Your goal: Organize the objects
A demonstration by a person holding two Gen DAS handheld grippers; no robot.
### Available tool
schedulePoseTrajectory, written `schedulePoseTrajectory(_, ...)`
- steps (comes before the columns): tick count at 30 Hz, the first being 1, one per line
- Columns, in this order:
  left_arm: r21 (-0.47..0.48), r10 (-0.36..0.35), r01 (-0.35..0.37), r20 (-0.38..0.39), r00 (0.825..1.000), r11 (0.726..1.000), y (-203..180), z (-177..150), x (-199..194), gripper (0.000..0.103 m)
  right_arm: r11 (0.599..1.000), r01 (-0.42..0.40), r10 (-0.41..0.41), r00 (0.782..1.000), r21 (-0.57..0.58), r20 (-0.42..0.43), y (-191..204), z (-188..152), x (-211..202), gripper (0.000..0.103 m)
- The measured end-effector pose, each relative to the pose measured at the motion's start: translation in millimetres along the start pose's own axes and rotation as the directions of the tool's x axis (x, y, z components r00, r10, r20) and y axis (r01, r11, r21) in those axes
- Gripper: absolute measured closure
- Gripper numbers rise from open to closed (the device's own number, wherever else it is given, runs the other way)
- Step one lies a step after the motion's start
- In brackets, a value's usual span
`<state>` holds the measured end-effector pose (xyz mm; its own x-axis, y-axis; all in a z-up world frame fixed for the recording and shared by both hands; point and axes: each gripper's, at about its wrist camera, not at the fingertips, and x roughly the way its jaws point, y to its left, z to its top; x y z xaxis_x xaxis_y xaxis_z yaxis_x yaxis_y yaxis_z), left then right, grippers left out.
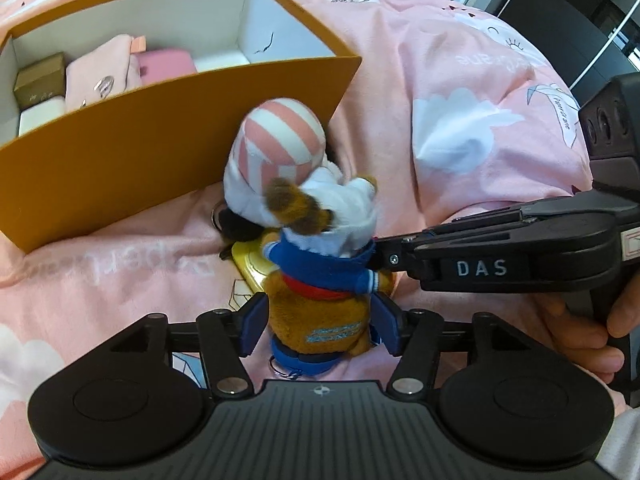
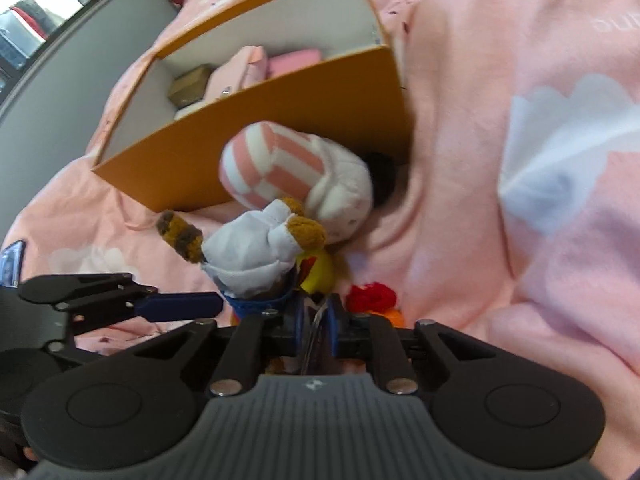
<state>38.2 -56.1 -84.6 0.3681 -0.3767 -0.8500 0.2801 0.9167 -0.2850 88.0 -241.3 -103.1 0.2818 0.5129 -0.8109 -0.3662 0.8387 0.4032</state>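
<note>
A brown plush toy (image 1: 316,320) in a blue jacket and white hood lies on the pink bedcover, in front of an orange box (image 1: 160,152). My left gripper (image 1: 320,328) is open, its blue pads standing on either side of the toy's body, close to it but not pressing. My right gripper (image 1: 380,258) comes in from the right and is shut on the toy at the edge of its blue jacket. From the right wrist, the right gripper (image 2: 318,320) has its pads together on a thin fold. A pink-and-white striped plush (image 1: 280,136) lies against the toy's head.
The orange box (image 2: 256,136) holds pink pouches (image 1: 104,76), a small brown box (image 1: 40,76) and a white item. A gold object (image 1: 252,268) lies under the toy. A yellow piece (image 2: 318,272) and a red fluffy thing (image 2: 370,294) lie beside it. A hand (image 1: 580,332) holds the right gripper.
</note>
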Motion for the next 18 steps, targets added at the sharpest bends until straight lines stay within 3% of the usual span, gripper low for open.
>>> schedulePoseTrajectory(4,0.009,0.019,-0.019,-0.004,1.0,1.0,-4,-1,2,0.027,0.993,-0.109,0.109,0.994,0.047,-0.005,-3,2,-1,0.091)
schedulePoseTrajectory(11,-0.113,0.032,-0.03,0.014,0.999,0.993,14,-3,2,0.027,0.987,-0.142,0.144,0.989,0.079,-0.023,1,4,6,0.09)
schedulePoseTrajectory(14,-0.161,0.106,-0.105,-0.004,0.994,0.981,21,-4,3,0.028,0.983,-0.158,0.161,0.986,0.089,-0.031,3,3,9,0.091)
schedulePoseTrajectory(18,-0.262,0.183,-0.18,-0.012,0.983,0.948,39,-6,-1,0.038,0.988,-0.129,0.13,0.991,0.082,-0.01,8,5,7,0.09)
